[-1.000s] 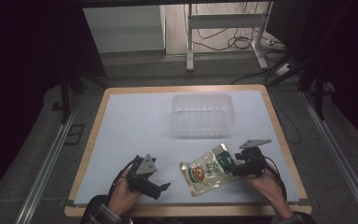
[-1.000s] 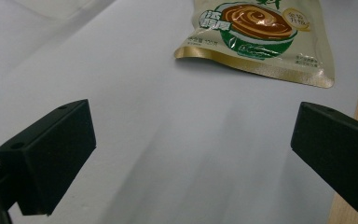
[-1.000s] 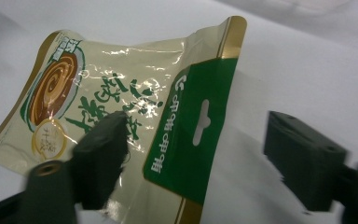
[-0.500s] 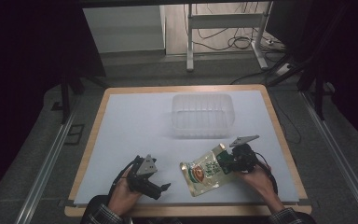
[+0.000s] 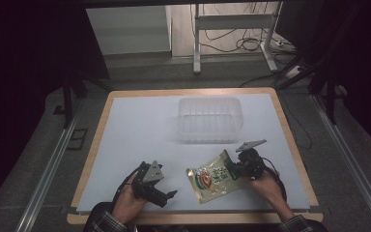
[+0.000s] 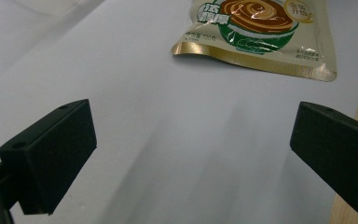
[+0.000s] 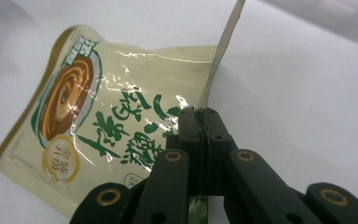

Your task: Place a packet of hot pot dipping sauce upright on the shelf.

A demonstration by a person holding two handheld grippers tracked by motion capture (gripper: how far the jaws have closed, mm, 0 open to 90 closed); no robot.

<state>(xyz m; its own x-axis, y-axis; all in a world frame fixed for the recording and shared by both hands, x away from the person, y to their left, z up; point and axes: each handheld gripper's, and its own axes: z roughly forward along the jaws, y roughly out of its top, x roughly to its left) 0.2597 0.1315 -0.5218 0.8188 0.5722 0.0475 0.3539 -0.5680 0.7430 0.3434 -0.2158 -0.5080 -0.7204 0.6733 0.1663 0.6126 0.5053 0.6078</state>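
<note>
At the lower left of the high view we rest our left gripper (image 5: 166, 195) on the white table (image 5: 140, 130), its hand low near the front edge; in the left gripper view its two black jaws stand wide apart with nothing but bare tabletop between them, and we judge it is parked there to stay clear while the other hand works. Toward the centre, just right of that gripper, lies the snack pouch (image 5: 214, 176), a cream and gold packet with green lettering and a brown swirl on its face, flat on the table and slanted so that its far corner points to the upper right. Above it, in the upper middle of the frame and well apart from it, stands the clear plastic bin (image 5: 209, 118), upright with its mouth open, which we take as the likely place for the pouch. At the lower right our right gripper (image 5: 233, 168) has just been closing, and in the right gripper view its jaws (image 7: 199, 122) meet on the pouch's sealed edge, which stands up between them. Pinching the thin seam rather than the puffy body gives us a firm hold for lifting.
</note>
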